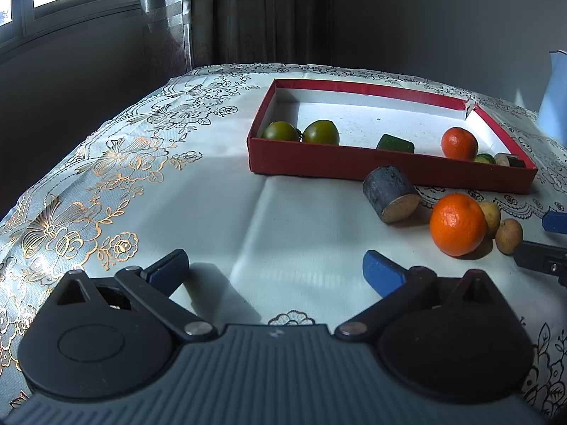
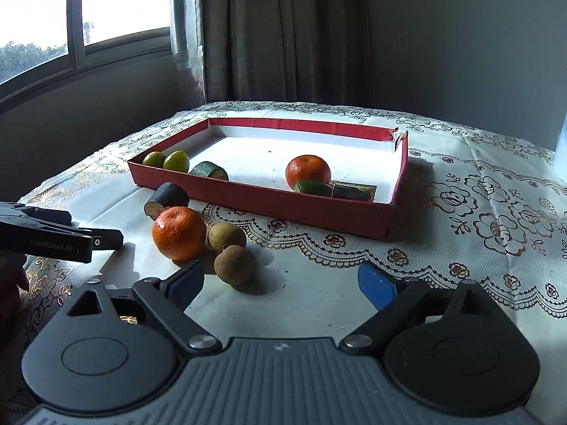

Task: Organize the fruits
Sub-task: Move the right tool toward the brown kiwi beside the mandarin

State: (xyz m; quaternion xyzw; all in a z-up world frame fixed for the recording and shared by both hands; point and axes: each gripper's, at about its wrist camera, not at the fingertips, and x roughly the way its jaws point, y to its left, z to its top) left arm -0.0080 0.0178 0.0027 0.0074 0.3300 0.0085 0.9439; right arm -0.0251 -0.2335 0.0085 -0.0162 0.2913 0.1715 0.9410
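Observation:
A red shallow box [image 1: 386, 169] [image 2: 269, 202] lies on the table. It holds two green fruits [image 1: 301, 131] [image 2: 166, 160], a green cut piece [image 1: 395, 143] [image 2: 209, 170], an orange [image 1: 459, 142] [image 2: 307, 171] and small cut pieces [image 1: 503, 159] [image 2: 333, 188]. In front of the box lie a dark cut cylinder [image 1: 389, 193] [image 2: 166, 196], an orange [image 1: 457, 224] [image 2: 179, 232] and two brown longans [image 1: 508, 235] [image 2: 234, 265]. My left gripper [image 1: 276, 271] is open and empty, left of these. My right gripper [image 2: 281, 283] is open and empty, just before the longans.
The table has a white cloth with gold floral print [image 1: 117, 163] [image 2: 496, 219]. A window and curtain stand behind. A pale blue object [image 1: 554, 95] stands at the far right. The left gripper's side shows in the right wrist view [image 2: 60, 239].

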